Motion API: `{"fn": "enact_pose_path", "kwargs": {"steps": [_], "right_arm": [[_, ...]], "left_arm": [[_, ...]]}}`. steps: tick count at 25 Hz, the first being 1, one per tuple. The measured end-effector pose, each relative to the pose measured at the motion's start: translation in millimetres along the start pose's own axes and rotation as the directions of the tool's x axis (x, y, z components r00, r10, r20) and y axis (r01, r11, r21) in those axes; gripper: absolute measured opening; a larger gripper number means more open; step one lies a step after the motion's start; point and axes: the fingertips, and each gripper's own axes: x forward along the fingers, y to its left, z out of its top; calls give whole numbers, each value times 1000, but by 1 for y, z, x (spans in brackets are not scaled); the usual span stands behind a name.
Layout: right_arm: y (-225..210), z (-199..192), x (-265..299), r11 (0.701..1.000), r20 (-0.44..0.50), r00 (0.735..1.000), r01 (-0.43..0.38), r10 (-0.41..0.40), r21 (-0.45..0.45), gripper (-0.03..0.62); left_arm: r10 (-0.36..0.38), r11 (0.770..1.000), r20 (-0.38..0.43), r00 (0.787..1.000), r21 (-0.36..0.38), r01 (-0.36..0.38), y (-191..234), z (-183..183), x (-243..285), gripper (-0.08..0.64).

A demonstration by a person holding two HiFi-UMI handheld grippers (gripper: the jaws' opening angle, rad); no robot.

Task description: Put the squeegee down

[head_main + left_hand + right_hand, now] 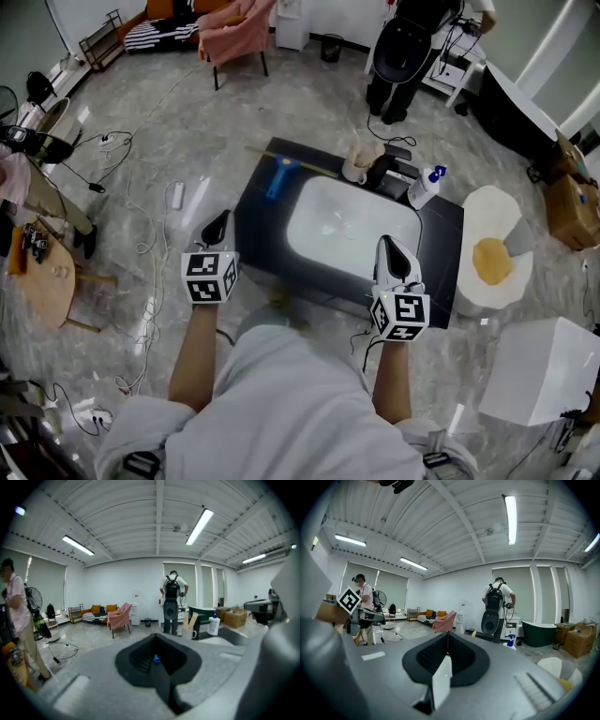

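Overhead head view, level gripper views

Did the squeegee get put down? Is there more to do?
Done: the blue squeegee lies on the black counter beside the sink. In hand: nothing; the left gripper and right gripper are both shut, empty. Left: nothing I can see.

Matt black ribbed pads line both pairs of jaws, set in smooth matt grey plastic on the left gripper (219, 223) and the right gripper (390, 248). Just ahead and between them, a glossy white basin (352, 230) sits sunk in a matt black desk (255, 220). Beyond the left jaws lies the squeegee (280, 177), smooth blue plastic, and past the right jaws a white plastic spray bottle (425, 186); all round, the floor (187, 122) is polished grey stone catching reflections, with a soft pink cloth armchair (234, 33) far ahead.
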Motion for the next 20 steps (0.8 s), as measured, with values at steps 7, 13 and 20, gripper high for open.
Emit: {"fn": "enact_pose_path", "kwargs": {"steps": [7, 13, 20], "right_arm": [[-7, 1, -7, 1000, 11, 1000, 6, -6, 0, 5], [-12, 0, -9, 1000, 17, 1000, 8, -8, -2, 5], [-19, 3, -4, 1000, 18, 1000, 7, -7, -13, 5]], "left_arm": [[-15, 1000, 15, 1000, 21, 14, -11, 4, -1, -2], [-5, 1000, 27, 1000, 22, 4, -13, 8, 1, -2], [-4, 1000, 29, 1000, 18, 4, -15, 11, 8, -2]]}}
